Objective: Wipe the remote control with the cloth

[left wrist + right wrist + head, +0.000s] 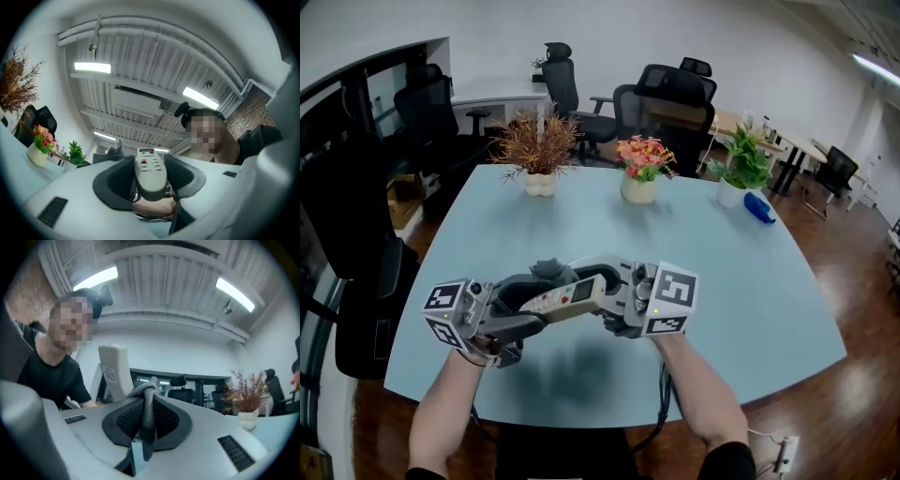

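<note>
Wiping is in hand: at lower centre, the left tongs clamp the remote control and the right tongs pinch the cloth. Next, the cloth probably needs rubbing along the remote.

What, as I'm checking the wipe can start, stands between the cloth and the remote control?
Nothing visible. The left gripper holds the remote control, and the right gripper pinches the cloth close beside it, with no object between them.
</note>
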